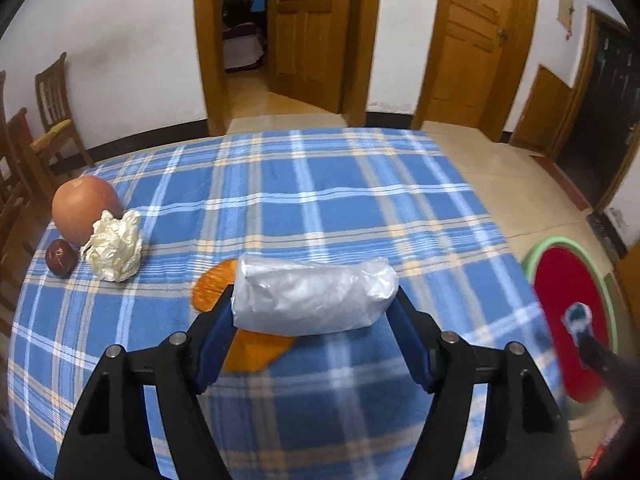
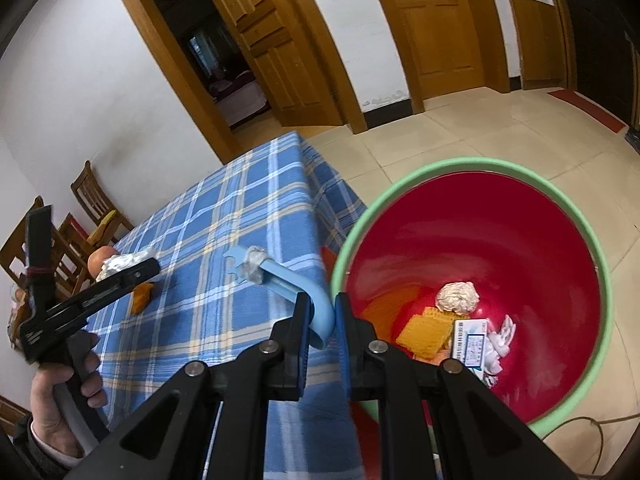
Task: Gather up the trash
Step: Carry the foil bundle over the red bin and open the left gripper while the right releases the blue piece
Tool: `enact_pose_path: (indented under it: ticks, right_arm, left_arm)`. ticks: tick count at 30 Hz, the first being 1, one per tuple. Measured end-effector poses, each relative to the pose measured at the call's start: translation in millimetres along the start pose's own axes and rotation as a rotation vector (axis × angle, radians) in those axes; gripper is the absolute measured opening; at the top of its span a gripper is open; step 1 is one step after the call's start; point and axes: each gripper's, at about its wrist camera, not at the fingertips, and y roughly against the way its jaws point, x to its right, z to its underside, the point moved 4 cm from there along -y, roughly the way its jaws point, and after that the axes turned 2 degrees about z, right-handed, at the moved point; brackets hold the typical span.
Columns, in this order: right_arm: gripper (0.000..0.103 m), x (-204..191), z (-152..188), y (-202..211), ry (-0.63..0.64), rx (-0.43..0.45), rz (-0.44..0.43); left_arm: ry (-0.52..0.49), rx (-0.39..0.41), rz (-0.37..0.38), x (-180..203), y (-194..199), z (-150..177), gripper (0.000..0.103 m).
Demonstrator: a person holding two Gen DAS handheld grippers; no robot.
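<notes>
My left gripper (image 1: 314, 300) is shut on a rolled grey plastic bag (image 1: 312, 294), held above the blue plaid table (image 1: 320, 200). Orange peel (image 1: 256, 350) lies beneath it. A crumpled white paper ball (image 1: 114, 246) lies at the left. My right gripper (image 2: 322, 316) is shut on a curved light-blue plastic piece (image 2: 288, 280) with a grey wad (image 2: 254, 264) stuck on it, at the table's edge beside the red bin (image 2: 480, 240) with a green rim. The bin holds a paper ball (image 2: 457, 297), orange pieces (image 2: 426, 332) and a small box (image 2: 470, 342). The left gripper (image 2: 128, 276) also shows in the right wrist view.
A large orange-pink fruit (image 1: 84, 208) and a small dark red fruit (image 1: 61, 258) sit at the table's left. Wooden chairs (image 1: 56, 120) stand beyond the left edge. The bin (image 1: 572, 320) stands on the tiled floor right of the table. Wooden doors line the back wall.
</notes>
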Motion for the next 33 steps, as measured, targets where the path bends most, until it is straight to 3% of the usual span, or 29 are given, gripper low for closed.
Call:
enact_pose_path:
  ticks: [8,18,33]
  right_arm:
    - [0.014,36.0,2.4,20.1,-0.064,0.034,0.067]
    - [0.017,89.4,15.0,32.0,-0.146,0.029,0.171]
    - [0.032,115.0,21.3,51.4,-0.194,0.064,0.181]
  left_arm:
    - [-0.03,0.022,0.118,35.7,28.7,2.4,0.073]
    - [-0.085,-0.005,0.219,87.3,36.6,13.8,0.073]
    - [-0.182,-0.055,0.295,147.0,31.0,29.4,0.073]
